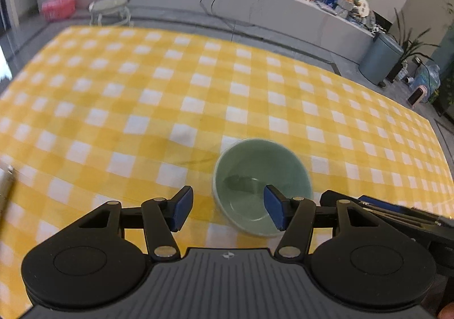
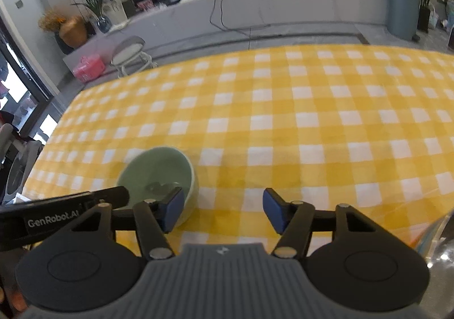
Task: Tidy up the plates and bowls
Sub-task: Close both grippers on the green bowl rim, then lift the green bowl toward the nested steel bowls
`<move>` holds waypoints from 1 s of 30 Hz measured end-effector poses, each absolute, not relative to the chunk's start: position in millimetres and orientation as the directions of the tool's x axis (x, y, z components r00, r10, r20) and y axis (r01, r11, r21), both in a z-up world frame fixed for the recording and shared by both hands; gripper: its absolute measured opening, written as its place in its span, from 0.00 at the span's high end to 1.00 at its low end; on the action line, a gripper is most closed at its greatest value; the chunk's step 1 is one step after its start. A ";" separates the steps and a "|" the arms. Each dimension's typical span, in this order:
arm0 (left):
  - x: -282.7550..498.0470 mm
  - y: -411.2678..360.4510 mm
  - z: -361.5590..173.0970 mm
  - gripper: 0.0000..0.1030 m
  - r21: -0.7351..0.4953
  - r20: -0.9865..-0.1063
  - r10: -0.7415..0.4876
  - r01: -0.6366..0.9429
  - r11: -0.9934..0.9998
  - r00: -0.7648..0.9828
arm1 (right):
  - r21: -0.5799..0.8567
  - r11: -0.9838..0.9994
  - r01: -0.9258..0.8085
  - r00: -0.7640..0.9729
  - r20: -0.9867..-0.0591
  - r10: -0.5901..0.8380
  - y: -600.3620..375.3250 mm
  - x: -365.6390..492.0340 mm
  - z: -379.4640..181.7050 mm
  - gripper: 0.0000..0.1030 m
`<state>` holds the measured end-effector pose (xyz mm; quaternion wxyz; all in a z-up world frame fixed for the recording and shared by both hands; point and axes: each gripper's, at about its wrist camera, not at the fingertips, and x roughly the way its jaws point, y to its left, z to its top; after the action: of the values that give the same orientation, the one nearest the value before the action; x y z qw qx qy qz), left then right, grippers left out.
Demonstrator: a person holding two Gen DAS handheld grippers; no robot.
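A pale green bowl (image 1: pixel 262 185) stands upright and empty on the yellow checked tablecloth (image 1: pixel 170 97). My left gripper (image 1: pixel 228 207) is open; its right finger hangs over the bowl's inside, its left finger is outside the near left rim. In the right wrist view the same bowl (image 2: pixel 157 174) sits to the left. My right gripper (image 2: pixel 222 209) is open and empty, its left finger just in front of the bowl's right wall. The left gripper's black body (image 2: pixel 56 219) shows at the left edge.
A clear glass or plastic object (image 2: pixel 437 245) shows at the right wrist view's right edge. A metal rod-like thing (image 1: pixel 7 185) stands at the left wrist view's left edge. Beyond the table are a grey bench (image 1: pixel 255 7), a small chair (image 1: pixel 112 7) and a bin (image 1: pixel 378 59).
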<state>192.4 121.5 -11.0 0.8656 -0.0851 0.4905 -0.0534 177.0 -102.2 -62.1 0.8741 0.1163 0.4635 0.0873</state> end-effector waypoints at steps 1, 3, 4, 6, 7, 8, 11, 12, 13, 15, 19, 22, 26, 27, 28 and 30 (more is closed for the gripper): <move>195.7 122.7 -14.2 0.35 -0.208 -0.846 -0.177 -0.006 0.978 0.503 | 0.287 0.957 -0.043 0.547 -0.795 0.263 -99.8 181.1 -65.0 0.43; 200.1 127.0 -21.6 0.43 -0.217 -0.853 -0.176 -0.028 0.976 0.491 | 0.289 0.956 -0.044 0.532 -0.804 0.268 -96.1 187.7 -70.2 0.46; 201.8 127.7 -23.6 0.44 -0.217 -0.856 -0.176 -0.030 0.976 0.486 | 0.293 0.955 -0.049 0.520 -0.809 0.274 -93.5 190.9 -73.1 0.49; 203.4 127.8 -26.5 0.49 -0.211 -0.860 -0.172 -0.027 0.977 0.481 | 0.311 0.949 -0.049 0.496 -0.817 0.294 -89.5 197.2 -78.8 0.55; 203.7 126.2 -27.9 0.52 -0.205 -0.862 -0.167 -0.027 0.978 0.479 | 0.315 0.948 -0.048 0.489 -0.820 0.297 -87.9 199.4 -81.1 0.56; 204.6 125.2 -29.2 0.56 -0.199 -0.864 -0.163 -0.026 0.980 0.476 | 0.314 0.948 -0.045 0.484 -0.824 0.296 -86.3 200.9 -83.3 0.56; 208.0 124.6 -33.5 0.65 -0.200 -0.871 -0.163 -0.032 0.979 0.464 | 0.324 0.945 -0.052 0.475 -0.824 0.309 -82.2 203.9 -89.0 0.64; 209.5 124.5 -35.0 0.67 -0.199 -0.873 -0.161 -0.035 0.979 0.460 | 0.335 0.941 -0.055 0.468 -0.823 0.321 -81.2 204.9 -90.5 0.66; 210.1 124.4 -36.1 0.68 -0.196 -0.875 -0.159 -0.036 0.980 0.457 | 0.345 0.937 -0.056 0.463 -0.823 0.330 -80.7 205.7 -91.4 0.70; 211.7 123.8 -38.0 0.72 -0.191 -0.877 -0.155 -0.034 0.981 0.455 | 0.352 0.934 -0.058 0.458 -0.822 0.338 -79.7 206.9 -92.2 0.74; 214.2 123.0 -39.9 0.85 -0.192 -0.879 -0.157 -0.032 0.981 0.450 | 0.366 0.927 -0.084 0.451 -0.816 0.362 -76.3 208.8 -92.6 0.88; 214.8 123.2 -39.3 0.90 -0.198 -0.880 -0.162 -0.035 0.980 0.447 | 0.366 0.928 -0.073 0.450 -0.818 0.358 -74.2 210.9 -91.2 0.88; 214.1 121.4 -37.6 0.91 -0.190 -0.881 -0.155 -0.036 0.981 0.446 | 0.369 0.927 -0.062 0.444 -0.822 0.357 -77.6 208.1 -90.0 0.90; 214.0 121.7 -37.6 0.91 -0.192 -0.882 -0.156 -0.038 0.981 0.444 | 0.367 0.928 -0.059 0.441 -0.825 0.354 -77.4 207.9 -89.6 0.90; 212.8 122.1 -37.0 0.91 -0.198 -0.883 -0.159 -0.043 0.979 0.441 | 0.367 0.929 -0.057 0.436 -0.828 0.353 -77.8 207.0 -89.3 0.90; 209.2 122.7 -34.6 0.92 -0.208 -0.883 -0.169 -0.042 0.977 0.438 | 0.371 0.927 -0.048 0.430 -0.830 0.354 -80.3 203.2 -87.7 0.90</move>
<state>209.2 122.7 -34.6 0.8419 -0.0998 0.5290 -0.0375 203.2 -80.3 -87.7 0.8326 0.1475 0.5200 0.1207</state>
